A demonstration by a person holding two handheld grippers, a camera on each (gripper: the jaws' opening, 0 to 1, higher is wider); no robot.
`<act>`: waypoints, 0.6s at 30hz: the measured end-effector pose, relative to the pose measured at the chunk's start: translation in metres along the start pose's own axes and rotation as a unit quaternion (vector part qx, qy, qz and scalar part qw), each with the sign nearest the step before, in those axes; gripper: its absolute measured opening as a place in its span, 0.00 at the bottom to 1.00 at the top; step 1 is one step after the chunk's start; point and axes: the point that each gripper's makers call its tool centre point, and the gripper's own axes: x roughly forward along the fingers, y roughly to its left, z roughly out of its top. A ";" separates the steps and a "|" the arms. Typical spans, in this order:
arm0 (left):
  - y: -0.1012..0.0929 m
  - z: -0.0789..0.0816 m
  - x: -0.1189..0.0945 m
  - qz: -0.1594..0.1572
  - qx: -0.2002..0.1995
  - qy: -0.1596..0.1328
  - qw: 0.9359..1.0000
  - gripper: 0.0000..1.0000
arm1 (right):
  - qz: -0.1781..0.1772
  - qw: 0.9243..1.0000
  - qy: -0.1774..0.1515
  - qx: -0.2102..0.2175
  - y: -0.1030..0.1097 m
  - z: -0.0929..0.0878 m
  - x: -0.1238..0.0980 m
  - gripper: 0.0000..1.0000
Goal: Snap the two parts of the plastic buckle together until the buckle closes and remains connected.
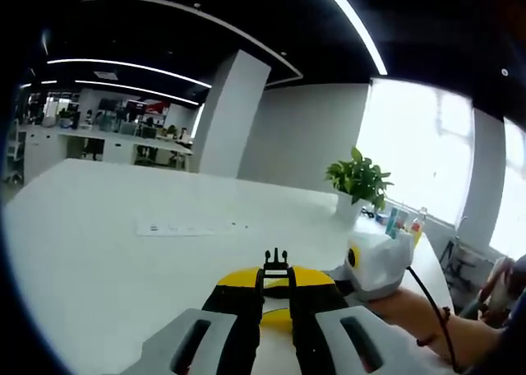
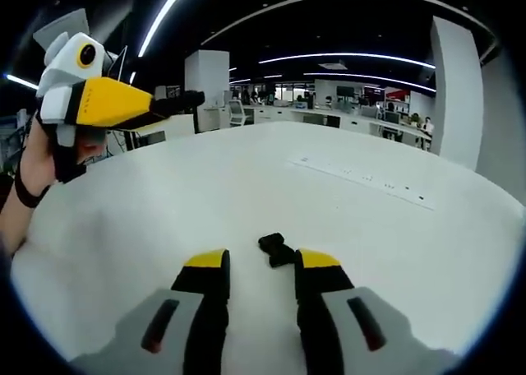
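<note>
My left gripper [image 1: 275, 278] is shut on a small black pronged buckle part [image 1: 276, 260] that sticks up from its yellow fingertips, held above the white table [image 1: 107, 243]. In the right gripper view, that same gripper [image 2: 107, 99] hangs at the upper left in a person's hand, its black tip pointing right. The other black buckle part [image 2: 276, 249] lies on the table just ahead of my right gripper [image 2: 261, 264], whose jaws stand open on either side of it without touching it. The right gripper's white body [image 1: 378, 264] shows low at the right in the left gripper view.
A potted green plant [image 1: 359, 180] and some bottles [image 1: 403, 223] stand near the table's far right edge. A flat white strip [image 1: 193, 227] [image 2: 362, 178] lies on the tabletop. A forearm with a wristband [image 1: 427, 317] reaches in at lower right. Office desks fill the background.
</note>
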 end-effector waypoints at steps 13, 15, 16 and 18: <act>-0.003 -0.001 0.000 -0.004 -0.001 0.000 1.000 0.10 | -0.015 1.000 -0.004 0.005 -0.001 0.001 0.003 0.23; -0.003 -0.002 -0.001 -0.004 -0.001 0.000 1.000 0.10 | -0.011 1.000 -0.004 0.004 0.002 0.000 0.001 0.17; -0.004 -0.002 -0.001 -0.004 -0.002 0.000 1.000 0.10 | -0.010 1.000 -0.006 0.002 0.003 0.001 0.001 0.16; -0.004 -0.003 -0.002 -0.004 -0.001 0.000 1.000 0.10 | -0.017 1.000 -0.005 0.004 0.002 0.000 0.001 0.17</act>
